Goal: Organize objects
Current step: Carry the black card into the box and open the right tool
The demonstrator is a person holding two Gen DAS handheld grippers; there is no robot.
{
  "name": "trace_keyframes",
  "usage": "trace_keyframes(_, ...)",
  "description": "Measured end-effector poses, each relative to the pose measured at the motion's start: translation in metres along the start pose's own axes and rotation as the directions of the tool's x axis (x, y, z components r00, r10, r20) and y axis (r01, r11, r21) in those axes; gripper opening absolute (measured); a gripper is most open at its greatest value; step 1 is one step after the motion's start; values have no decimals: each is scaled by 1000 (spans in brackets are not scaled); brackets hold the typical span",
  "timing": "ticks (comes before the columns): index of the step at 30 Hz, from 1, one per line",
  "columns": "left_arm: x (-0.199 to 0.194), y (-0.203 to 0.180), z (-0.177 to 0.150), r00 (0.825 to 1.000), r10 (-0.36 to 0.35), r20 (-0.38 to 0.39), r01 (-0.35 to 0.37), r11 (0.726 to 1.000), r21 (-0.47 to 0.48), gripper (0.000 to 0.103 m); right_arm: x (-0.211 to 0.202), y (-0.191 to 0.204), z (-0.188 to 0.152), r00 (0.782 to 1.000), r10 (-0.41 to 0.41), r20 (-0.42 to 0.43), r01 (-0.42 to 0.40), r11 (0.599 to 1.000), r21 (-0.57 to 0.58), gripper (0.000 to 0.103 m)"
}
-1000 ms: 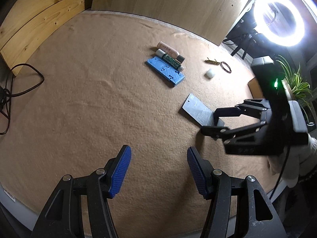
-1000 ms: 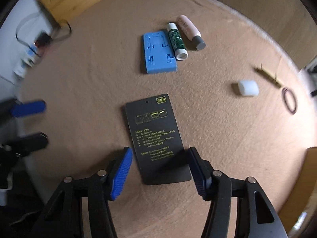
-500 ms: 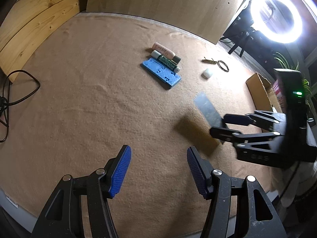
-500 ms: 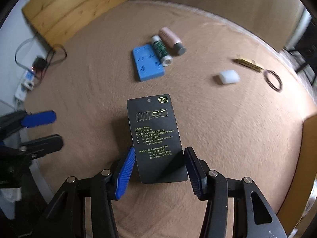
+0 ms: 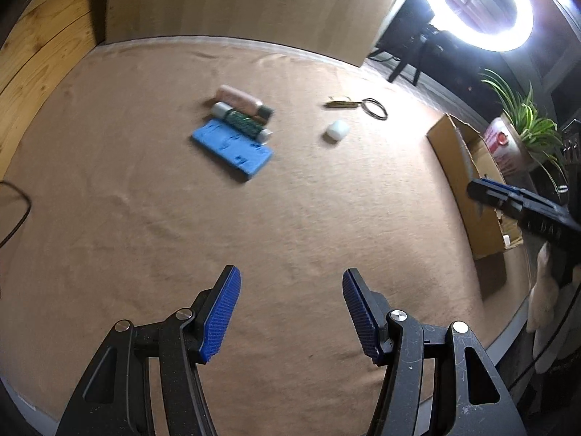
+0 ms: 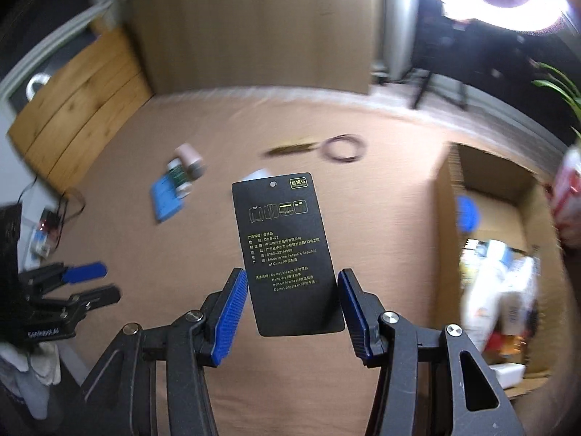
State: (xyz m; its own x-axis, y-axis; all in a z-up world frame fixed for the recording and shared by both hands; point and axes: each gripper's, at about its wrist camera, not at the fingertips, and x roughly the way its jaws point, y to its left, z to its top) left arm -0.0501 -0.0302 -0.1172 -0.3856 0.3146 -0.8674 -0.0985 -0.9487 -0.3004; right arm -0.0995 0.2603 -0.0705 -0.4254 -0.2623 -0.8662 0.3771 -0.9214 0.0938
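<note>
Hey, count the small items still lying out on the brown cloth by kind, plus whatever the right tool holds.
Tubes: 2 (pink tube, green tube)
Blue tray: 1
White cap: 1
Gold clip: 1
Hair tie: 1
Black card in right tool: 1
Total: 7

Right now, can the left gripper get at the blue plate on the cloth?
Probably yes: the left gripper is open and empty, and only bare cloth lies between it and the blue plate.
</note>
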Motion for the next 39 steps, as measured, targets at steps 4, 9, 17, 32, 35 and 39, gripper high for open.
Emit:
trace_keyframes(4, 6, -12, 5, 1000, -7, -10, 7, 1000, 19, 62, -2, -38, 3, 998, -64, 11, 63, 996, 57, 47)
trace_keyframes(9, 12, -23, 9, 1000, -6, -24, 7, 999, 35, 62, -7, -79, 3, 993, -112, 27, 108, 987, 116, 47)
trace_keyframes(17, 21, -33, 11, 999, -5, -47, 8, 999, 53, 62, -10, -131, 10, 983, -182, 35, 172, 967, 190, 47)
trace_keyframes(32, 18, -36, 6, 999, 4, -42, -2, 998, 59, 62, 17, -186, 25, 962, -271, -32, 271, 932, 239, 56)
trace_keyframes(35, 17, -36, 6, 999, 5, -40, -3, 998, 57, 62, 13, -185, 24, 961, -274, -25, 271, 929, 252, 63)
trace_keyframes(39, 19, -36, 8, 999, 7, -39, -4, 998, 59, 62, 8, -178, 21, 963, -270, -15, 265, 932, 247, 63)
